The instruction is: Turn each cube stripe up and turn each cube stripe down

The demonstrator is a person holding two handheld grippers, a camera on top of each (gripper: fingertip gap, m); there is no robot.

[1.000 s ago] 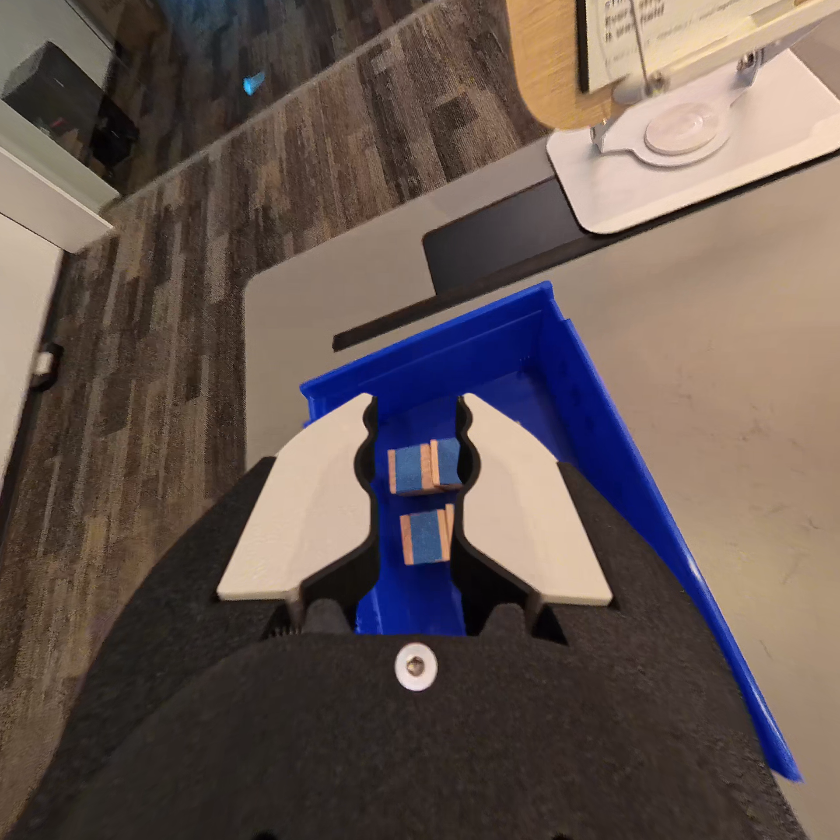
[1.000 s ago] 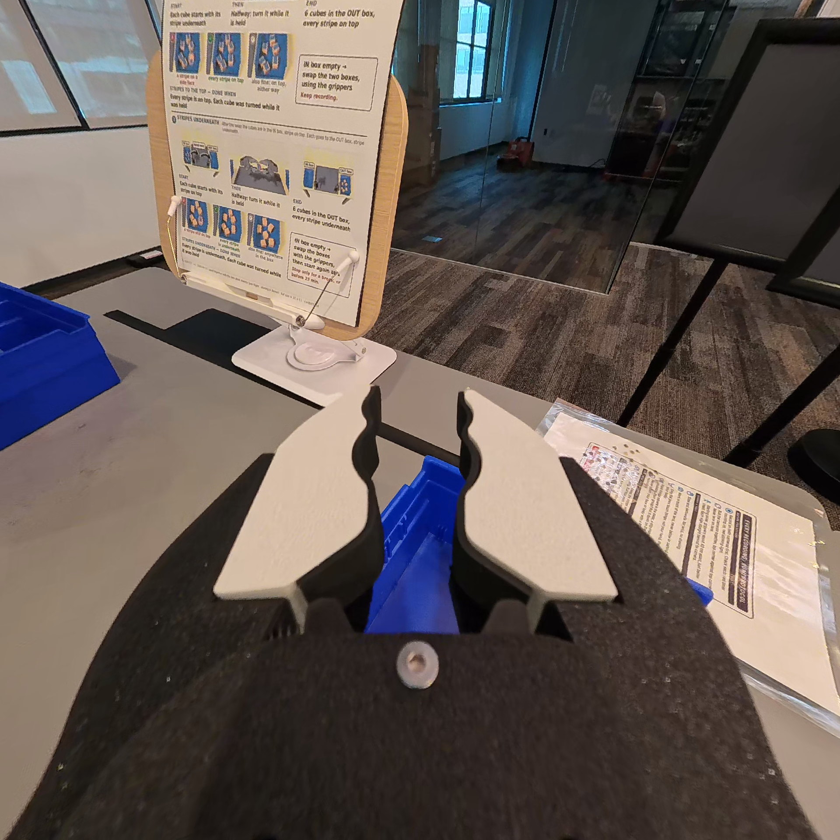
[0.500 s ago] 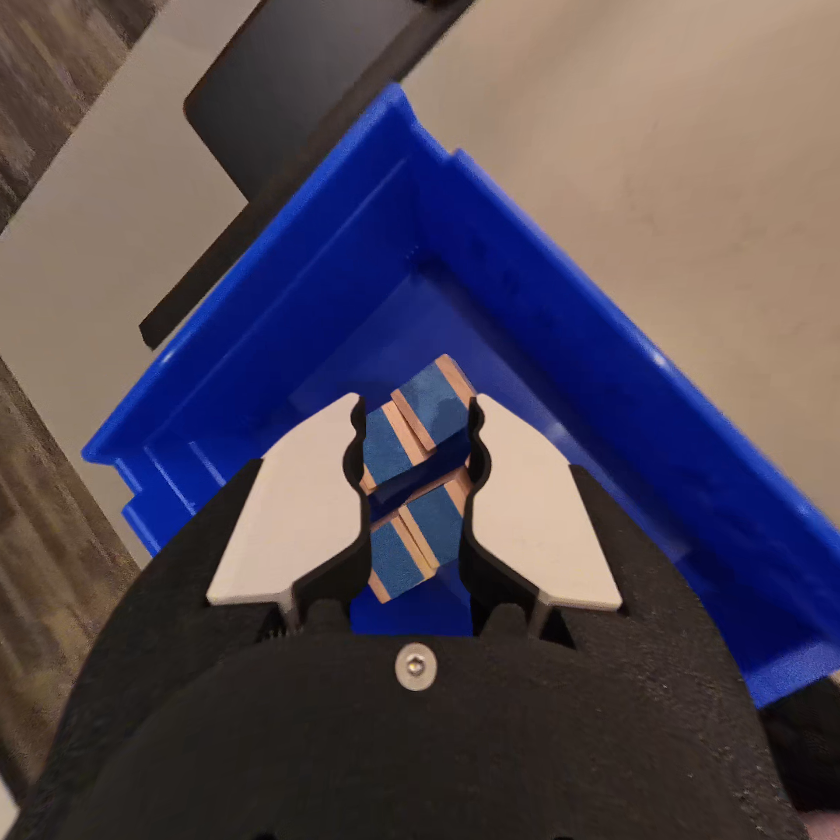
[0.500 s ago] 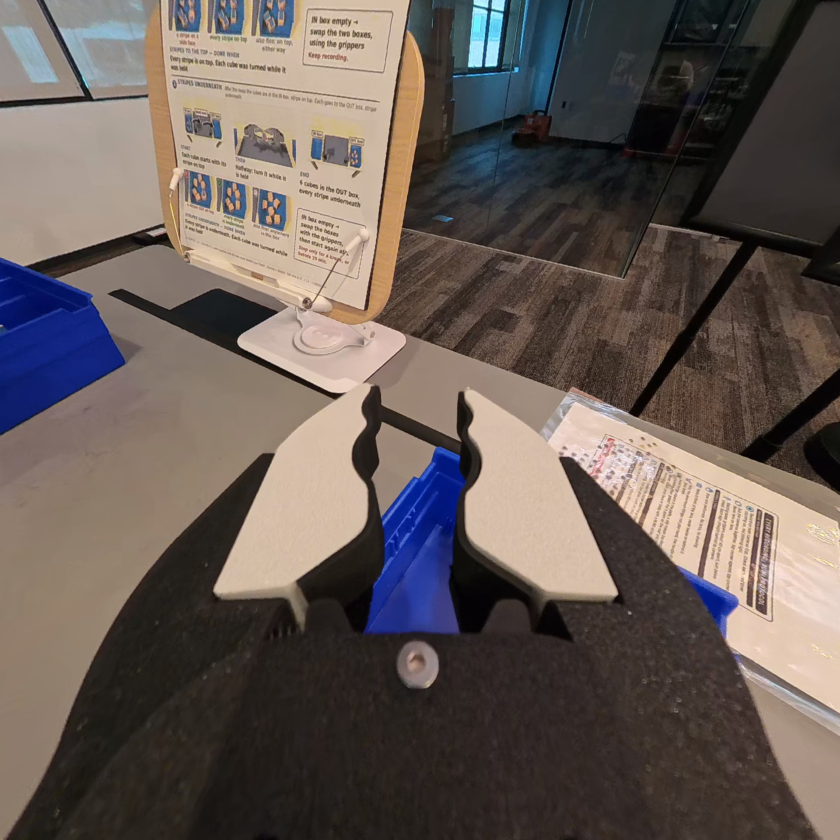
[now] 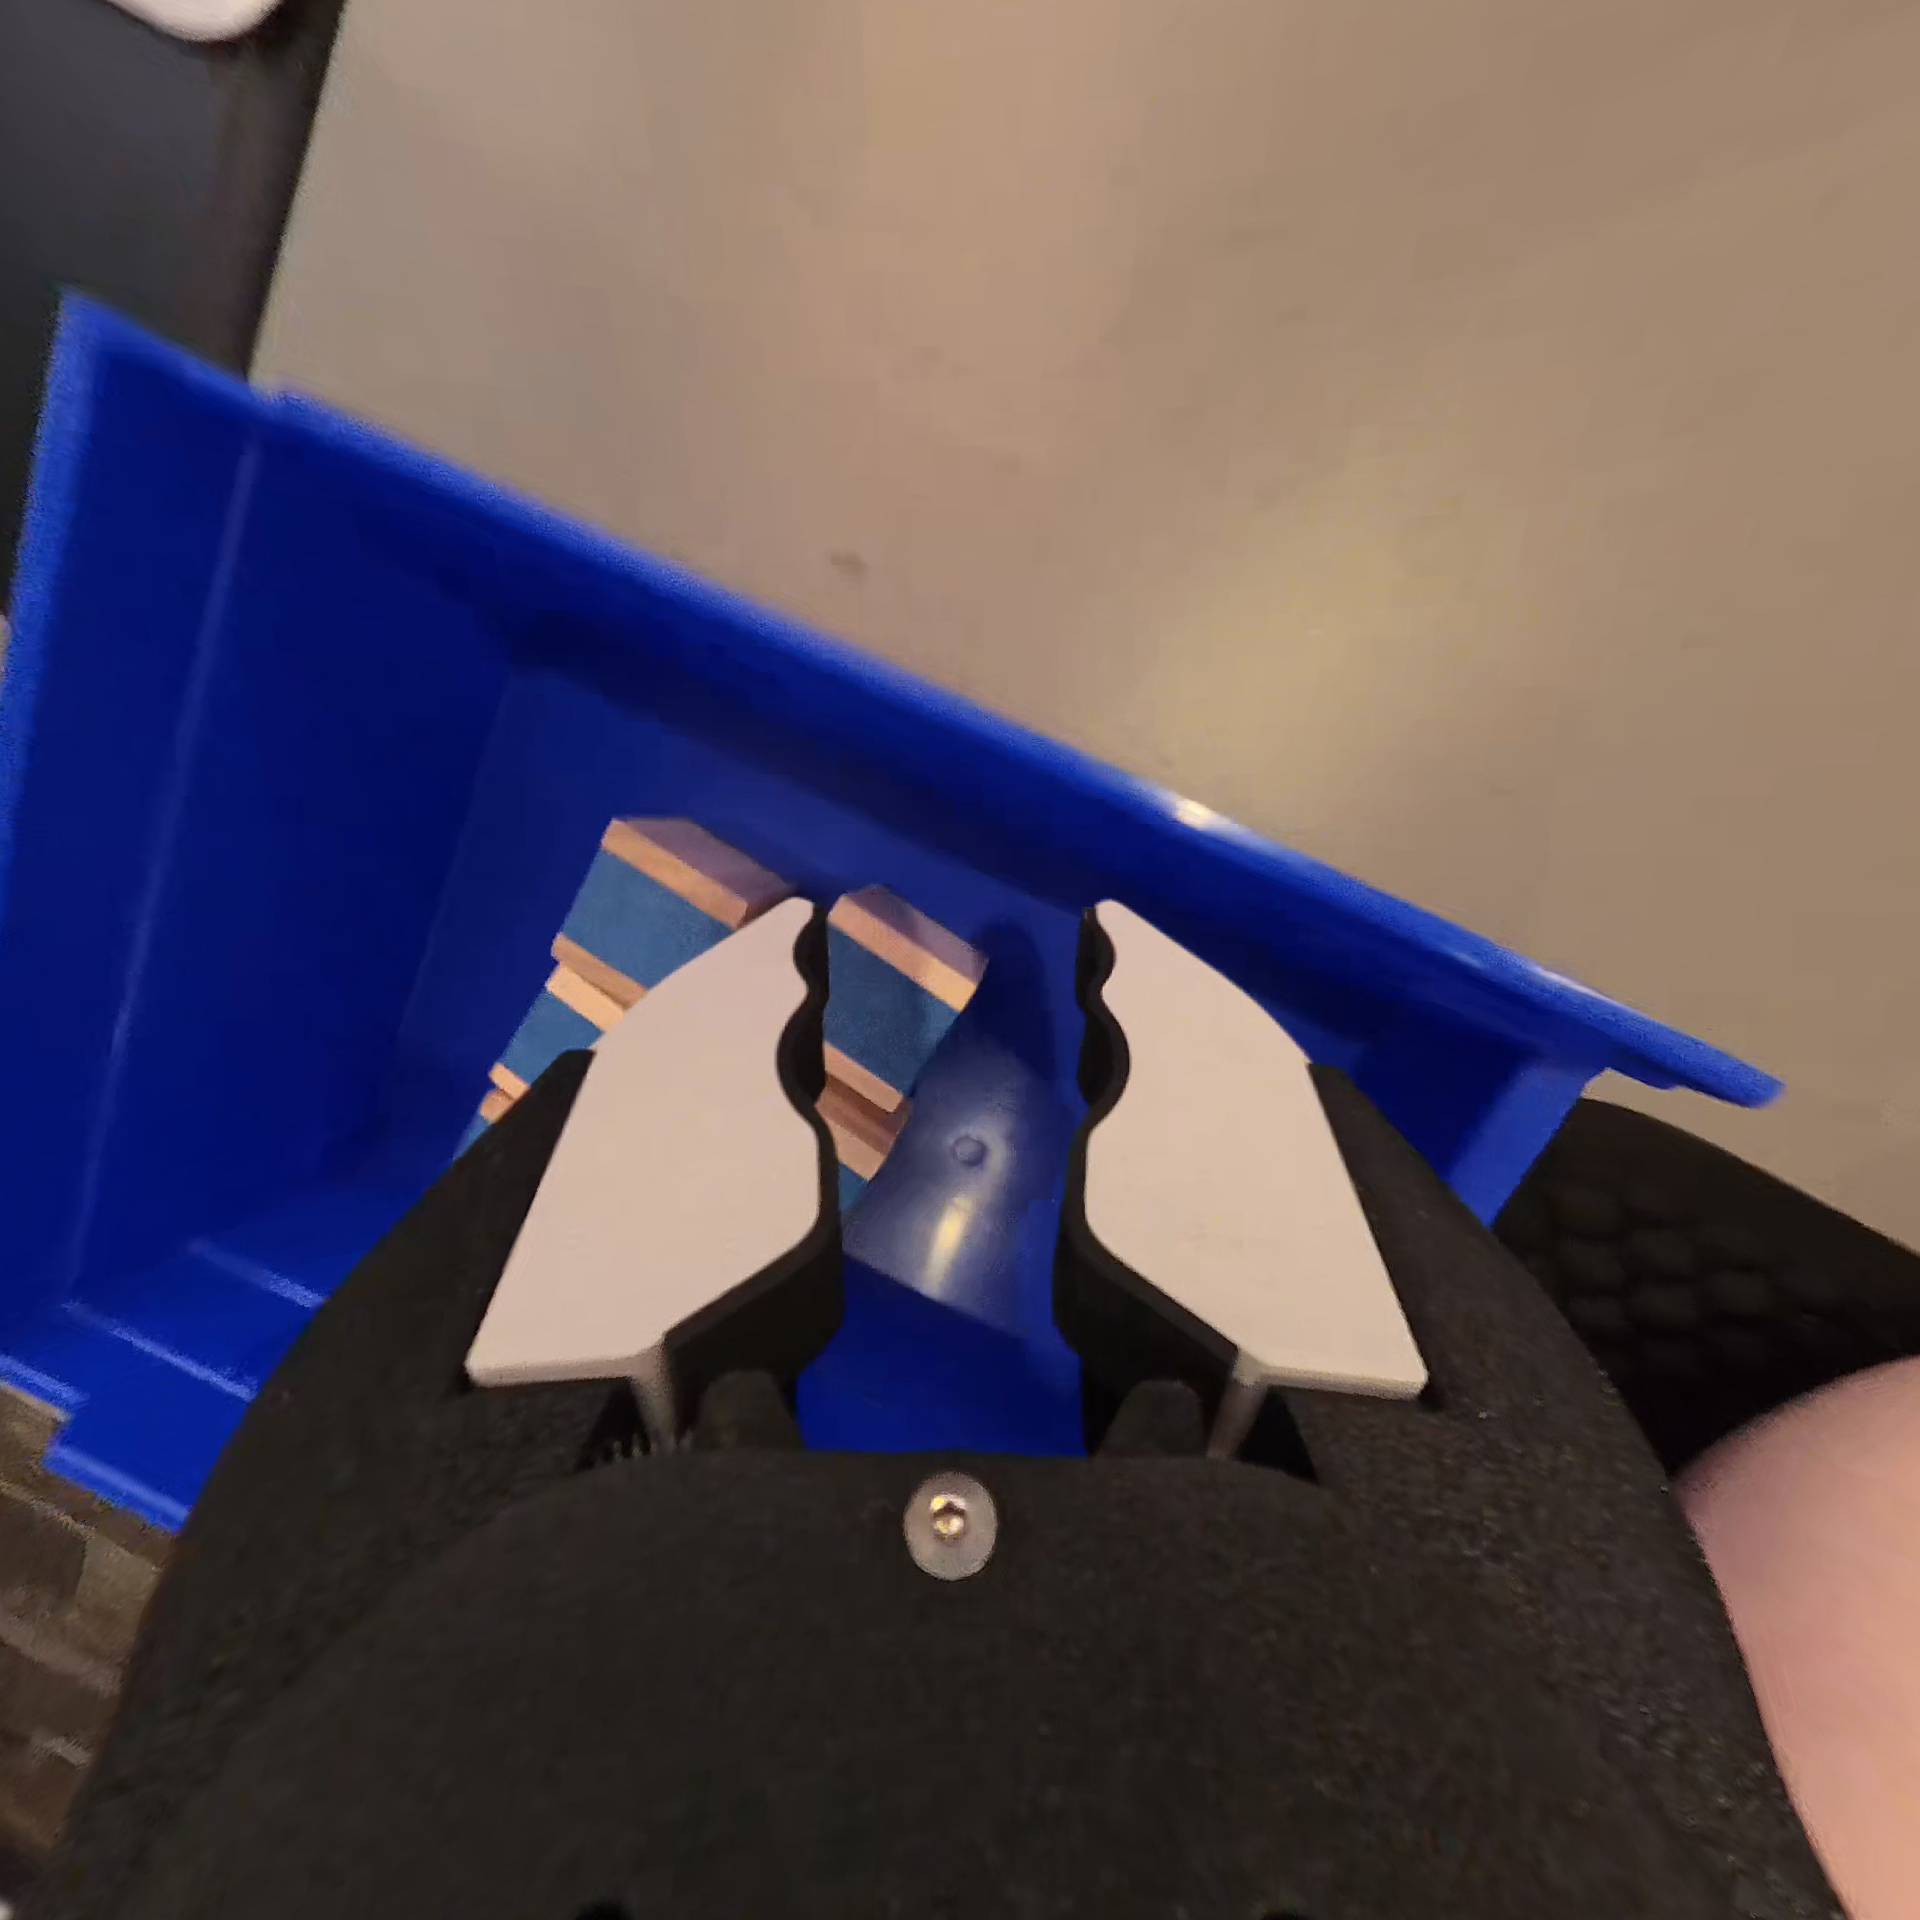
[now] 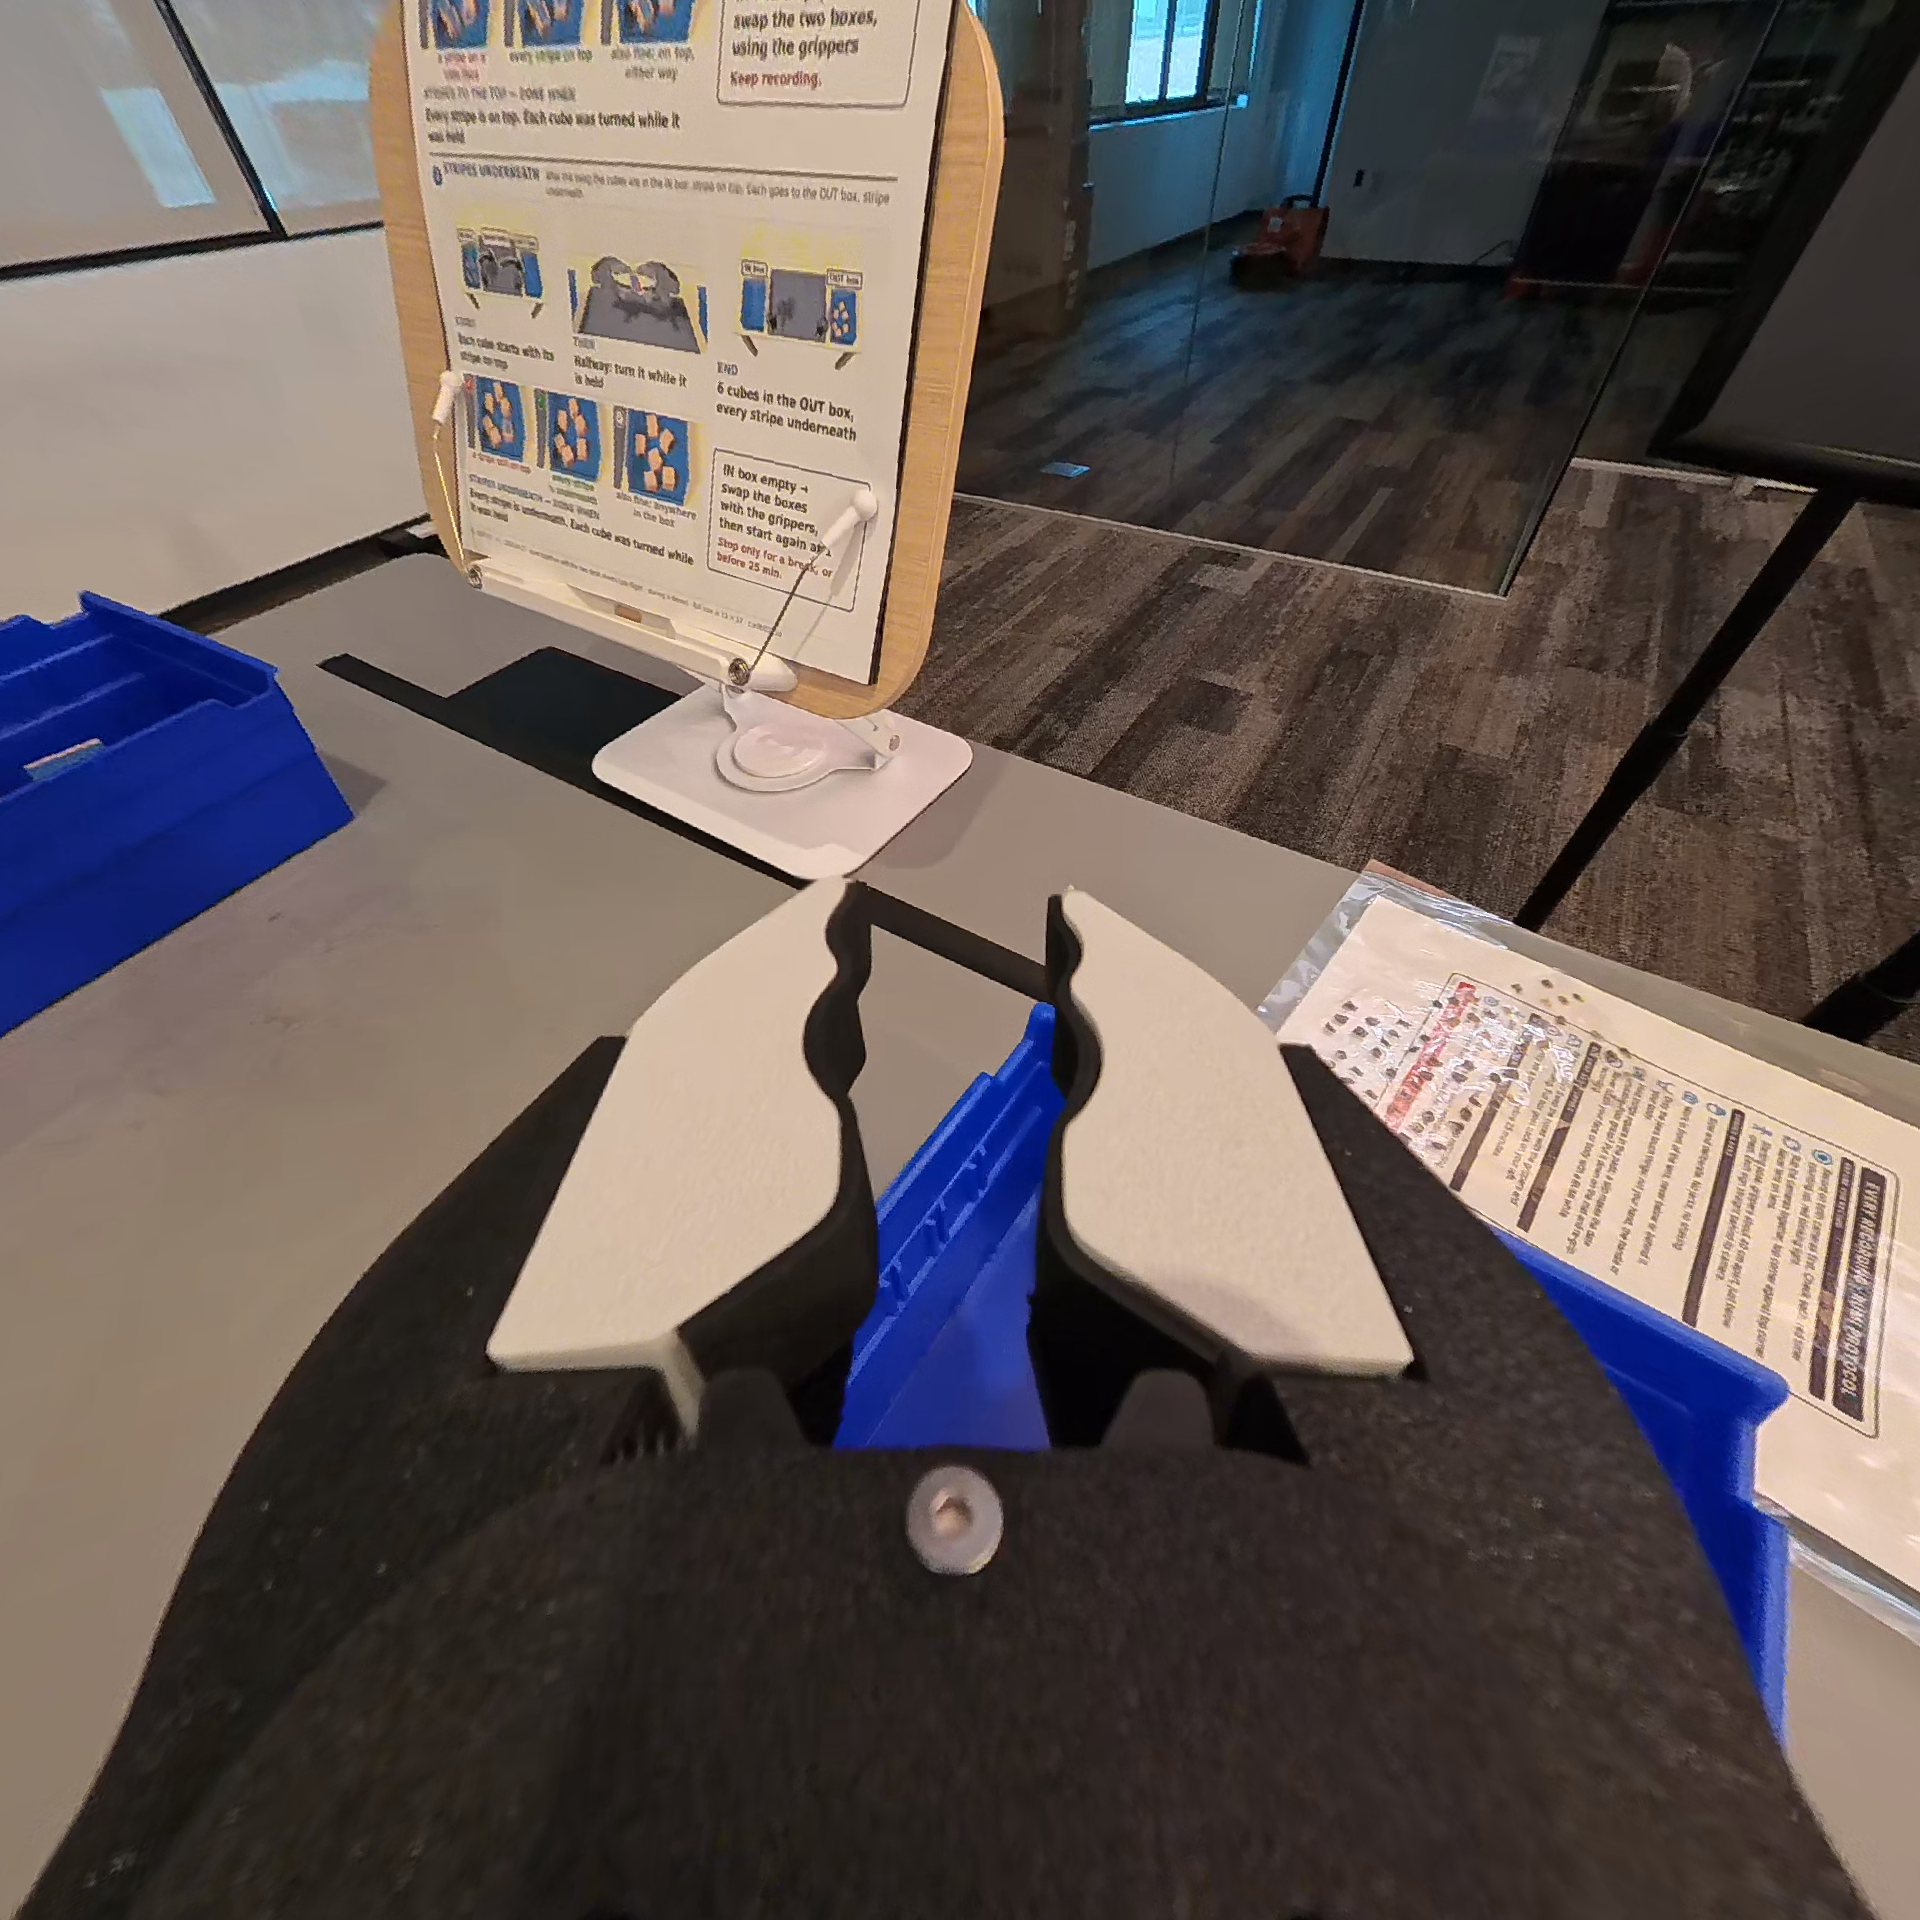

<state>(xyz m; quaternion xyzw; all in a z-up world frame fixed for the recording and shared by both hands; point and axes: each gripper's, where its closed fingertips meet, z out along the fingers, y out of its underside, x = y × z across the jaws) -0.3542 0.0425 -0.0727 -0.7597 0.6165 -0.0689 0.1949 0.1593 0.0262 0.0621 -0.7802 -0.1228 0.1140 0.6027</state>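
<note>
The left wrist view is dim, warm and motion-blurred, with small glare on the glossy blue plastic bin (image 5: pixel 966 1226) floor between the jaws. The right wrist view is brighter, daylit and sharp, with wide-angle bending at its edges.

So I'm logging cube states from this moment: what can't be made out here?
- Left wrist view: cubes in the blue bin are partly hidden behind the left gripper; count unclear.
- Right wrist view: the right gripper covers the near blue bin, contents unseen.
- Far bin: interior mostly hidden by its wall.
</note>
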